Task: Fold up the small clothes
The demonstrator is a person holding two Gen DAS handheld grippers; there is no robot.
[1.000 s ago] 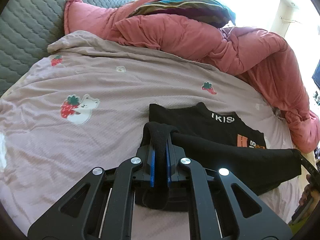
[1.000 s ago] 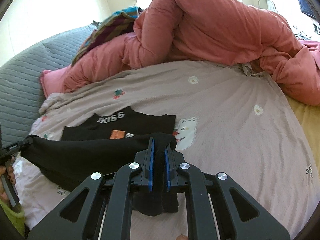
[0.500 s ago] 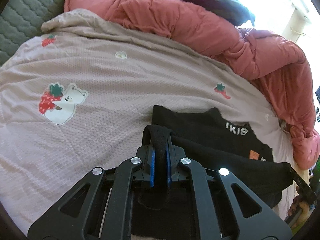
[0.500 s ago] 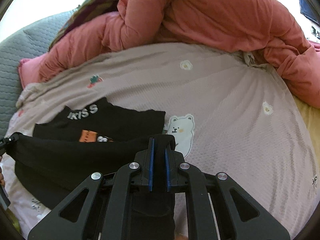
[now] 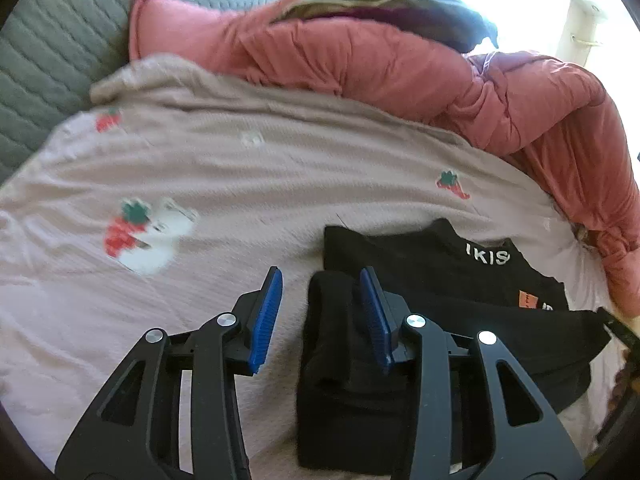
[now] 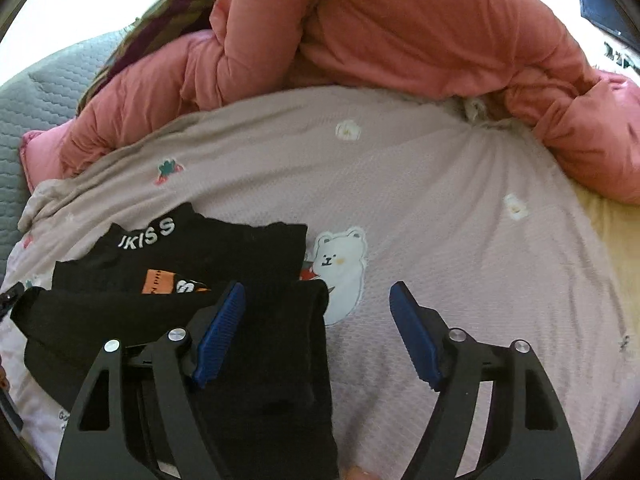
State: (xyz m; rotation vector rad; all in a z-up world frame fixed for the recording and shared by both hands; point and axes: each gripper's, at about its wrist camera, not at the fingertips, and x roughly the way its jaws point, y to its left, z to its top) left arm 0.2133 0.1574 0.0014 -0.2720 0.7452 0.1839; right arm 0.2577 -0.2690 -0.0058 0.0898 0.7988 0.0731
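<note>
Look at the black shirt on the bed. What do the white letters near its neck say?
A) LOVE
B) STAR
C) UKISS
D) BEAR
C: the right wrist view shows white letters spelling UKISS along the collar of the black shirt, which lies on the pink bedsheet.

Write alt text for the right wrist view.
The right hand-held gripper, jaws just opened, stands over a fold of a black shirt that drapes beside its left finger, no pad pressing on it. The shirt lies on a pinkish bedsheet printed with bears, with a red duvet heaped behind.
</note>
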